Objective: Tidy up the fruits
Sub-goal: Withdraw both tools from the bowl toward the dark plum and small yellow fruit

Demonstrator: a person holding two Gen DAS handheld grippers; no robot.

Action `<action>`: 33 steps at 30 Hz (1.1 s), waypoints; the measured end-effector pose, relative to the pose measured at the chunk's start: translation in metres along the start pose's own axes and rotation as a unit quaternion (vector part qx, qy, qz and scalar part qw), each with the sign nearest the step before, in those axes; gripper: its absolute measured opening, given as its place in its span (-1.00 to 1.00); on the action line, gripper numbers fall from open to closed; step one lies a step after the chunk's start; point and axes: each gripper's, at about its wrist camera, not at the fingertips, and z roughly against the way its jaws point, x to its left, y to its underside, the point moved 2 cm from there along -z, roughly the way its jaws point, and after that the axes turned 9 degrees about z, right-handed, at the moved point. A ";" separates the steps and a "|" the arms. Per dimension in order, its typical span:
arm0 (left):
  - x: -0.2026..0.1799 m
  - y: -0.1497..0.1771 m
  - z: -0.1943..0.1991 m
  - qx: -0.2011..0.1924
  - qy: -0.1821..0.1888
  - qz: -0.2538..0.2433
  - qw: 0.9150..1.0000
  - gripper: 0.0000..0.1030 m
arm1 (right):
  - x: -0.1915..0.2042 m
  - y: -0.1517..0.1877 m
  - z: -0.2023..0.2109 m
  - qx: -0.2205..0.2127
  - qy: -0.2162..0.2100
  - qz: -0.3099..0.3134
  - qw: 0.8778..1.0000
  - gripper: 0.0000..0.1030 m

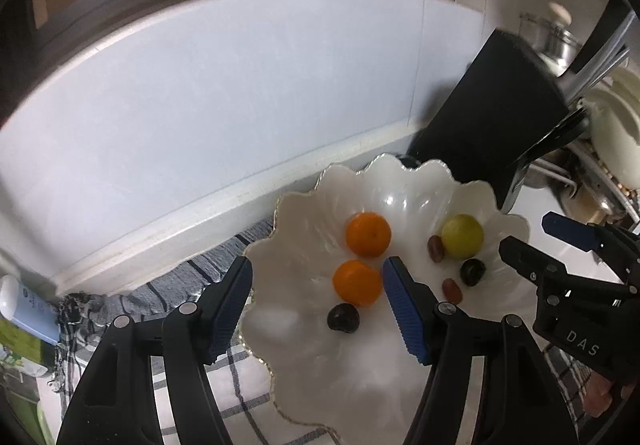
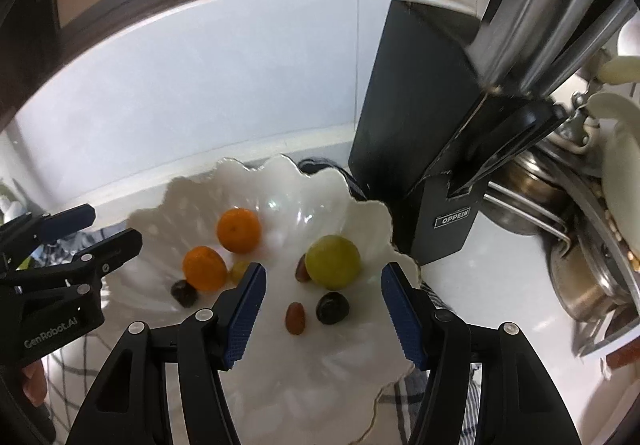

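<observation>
a: nearest first. the left gripper hangs over the near left part of the scalloped white bowl, jaws parted, nothing between the pads. the right gripper hangs over the near right part, released too and empty.

b: and the fruit?

a: all in the bowl. nearest the left claw, a dark plum, then two mandarins, the near one and the far one. on the right, a reddish grape and a second dark plum, with the green-yellow fruit beyond and another reddish grape tucked against its left side.

b: what could go wrong?

a: round fruit on a glossy curved surface. i'd guess a careless pad dipping down would nudge a mandarin and set it rolling into the plums. the two claws sit close over one bowl, so they could knock each other.

b: further back?

a: the bowl's near rim overhangs the checked cloth; pressing there might tip it. far right, the black knife block stands just beside the rim, so a wide swing of the right claw could strike it.
</observation>
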 end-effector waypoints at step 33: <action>0.000 0.049 0.156 -0.125 0.022 -0.017 0.992 0.37 | 0.035 0.045 0.156 -0.155 0.003 0.051 0.987 0.19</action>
